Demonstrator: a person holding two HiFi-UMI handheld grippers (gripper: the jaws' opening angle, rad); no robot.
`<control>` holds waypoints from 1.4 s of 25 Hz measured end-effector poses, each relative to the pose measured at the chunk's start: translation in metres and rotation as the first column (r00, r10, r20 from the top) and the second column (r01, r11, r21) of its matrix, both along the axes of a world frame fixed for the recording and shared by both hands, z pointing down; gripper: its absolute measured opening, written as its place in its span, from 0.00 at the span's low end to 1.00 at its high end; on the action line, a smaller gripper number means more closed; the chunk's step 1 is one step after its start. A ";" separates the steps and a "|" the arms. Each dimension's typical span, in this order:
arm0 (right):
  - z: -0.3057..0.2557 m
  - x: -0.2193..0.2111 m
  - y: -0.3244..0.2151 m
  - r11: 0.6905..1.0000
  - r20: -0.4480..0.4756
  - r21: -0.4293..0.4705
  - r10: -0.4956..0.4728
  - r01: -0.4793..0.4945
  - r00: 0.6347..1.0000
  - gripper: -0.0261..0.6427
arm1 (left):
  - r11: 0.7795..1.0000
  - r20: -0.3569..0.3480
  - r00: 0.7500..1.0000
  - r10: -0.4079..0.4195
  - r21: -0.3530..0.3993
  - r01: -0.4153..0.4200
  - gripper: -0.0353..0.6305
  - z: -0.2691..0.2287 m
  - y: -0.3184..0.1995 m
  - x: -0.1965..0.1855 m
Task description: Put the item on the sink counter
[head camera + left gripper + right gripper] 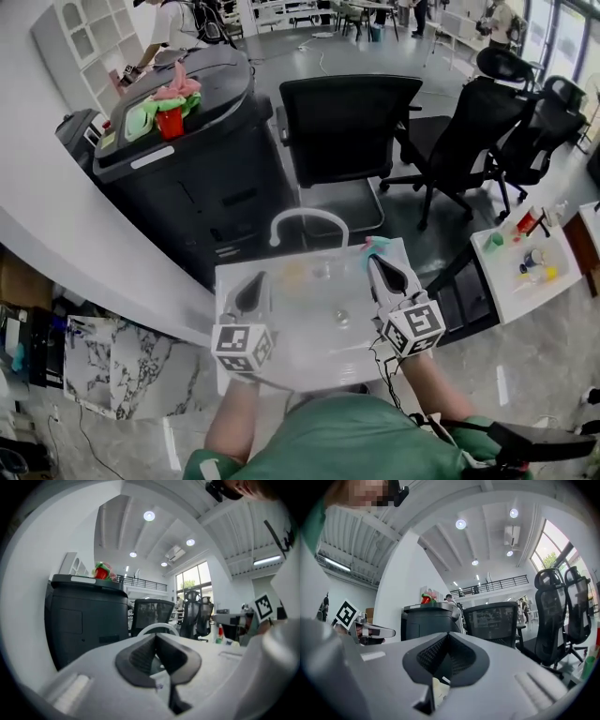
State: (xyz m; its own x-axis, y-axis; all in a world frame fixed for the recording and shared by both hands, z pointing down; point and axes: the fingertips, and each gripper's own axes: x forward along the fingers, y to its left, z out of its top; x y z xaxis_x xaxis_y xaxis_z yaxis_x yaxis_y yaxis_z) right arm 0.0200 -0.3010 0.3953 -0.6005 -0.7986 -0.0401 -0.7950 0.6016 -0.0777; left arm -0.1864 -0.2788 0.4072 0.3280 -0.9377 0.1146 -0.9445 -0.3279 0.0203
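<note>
Hanging between both grippers, the item point(314, 342) is a pale, see-through thing held above the white sink surface point(225, 279), and it veils the basin below it in the head view. I cannot tell whether it is a bag, a film or a thin tray. The left gripper point(255, 281) has its fingers clenched tip to tip in its own view point(156, 641), with only a sliver of something light showing beneath them. The right gripper point(377, 262) is clenched the same way point(447, 641), with a cream scrap showing under its pads. Both look to be nipping a thin edge of the item, one at each side.

The main risk I judge is the hold itself. Each pinch takes only a narrow margin of slick material, so a tug from either hand could pull an edge free and tip the item. If the hands drift apart, the item will be stretched; if they close in, it will sag toward the basin. The faucet point(309, 217) arches just behind the item and could catch its far edge on the way down. A yellow blot and a round glint show through it, but I cannot say whether they lie inside it or in the basin. If they are inside, a tilt would spill them. Setting it down over the bowl and not on the flat rim would leave the item off the surface.
</note>
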 end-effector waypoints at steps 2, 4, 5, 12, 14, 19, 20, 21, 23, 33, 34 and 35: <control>-0.007 -0.001 0.000 1.000 -0.002 0.017 -0.003 0.003 1.000 0.04 | 1.000 0.000 1.000 -0.003 0.016 0.003 0.05 -0.006 0.001 0.000; -0.011 -0.001 -0.001 1.000 -0.013 0.028 -0.002 0.003 1.000 0.04 | 0.999 -0.001 1.000 -0.004 0.034 0.004 0.05 -0.012 0.002 0.000; -0.013 -0.001 -0.002 0.999 -0.018 0.032 -0.002 0.003 1.000 0.04 | 0.999 0.002 1.000 -0.005 0.043 0.005 0.05 -0.014 0.002 0.000; -0.017 -0.005 -0.007 0.999 -0.030 0.038 -0.009 0.011 0.999 0.04 | 0.998 0.012 1.000 -0.023 0.064 0.022 0.05 -0.018 -0.002 -0.004; -0.016 -0.005 -0.008 0.999 -0.030 0.036 -0.009 0.010 0.999 0.04 | 0.998 0.007 1.000 -0.023 0.059 0.023 0.05 -0.017 -0.004 -0.005; -0.012 -0.001 -0.010 1.000 -0.039 0.020 0.002 -0.001 0.999 0.04 | 0.999 -0.007 1.000 -0.014 0.050 0.015 0.05 -0.013 -0.007 -0.003; -0.011 0.000 -0.010 1.000 -0.041 0.017 0.004 -0.003 0.999 0.04 | 0.999 -0.008 1.000 -0.012 0.049 0.012 0.05 -0.013 -0.008 -0.001; -0.011 0.001 -0.010 1.000 -0.042 0.015 0.005 -0.005 0.999 0.04 | 0.999 -0.008 1.000 -0.009 0.046 0.009 0.05 -0.012 -0.008 0.000; -0.011 0.002 -0.010 1.000 -0.041 0.013 0.008 -0.007 0.999 0.04 | 0.999 -0.007 1.000 -0.004 0.041 0.004 0.05 -0.011 -0.008 0.001; -0.012 0.002 -0.006 1.000 -0.042 0.015 0.007 -0.007 0.999 0.04 | 1.000 -0.025 1.000 -0.001 0.030 0.002 0.05 -0.009 -0.005 0.002; -0.012 0.002 -0.005 1.000 -0.042 0.018 0.006 -0.005 0.999 0.04 | 1.000 -0.024 1.000 -0.001 0.030 0.002 0.05 -0.008 -0.005 0.002; -0.012 0.002 -0.005 1.000 -0.042 0.021 0.005 -0.004 0.999 0.04 | 1.000 -0.023 1.000 -0.001 0.029 0.002 0.05 -0.008 -0.005 0.002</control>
State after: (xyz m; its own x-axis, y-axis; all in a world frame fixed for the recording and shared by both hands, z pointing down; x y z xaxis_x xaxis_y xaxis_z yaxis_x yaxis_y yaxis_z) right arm 0.0216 -0.3059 0.3831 -0.5983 -0.8007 -0.0311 -0.8001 0.5991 -0.0315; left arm -0.1839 -0.2838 0.3993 0.3289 -0.9410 0.0797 -0.9443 -0.3273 0.0329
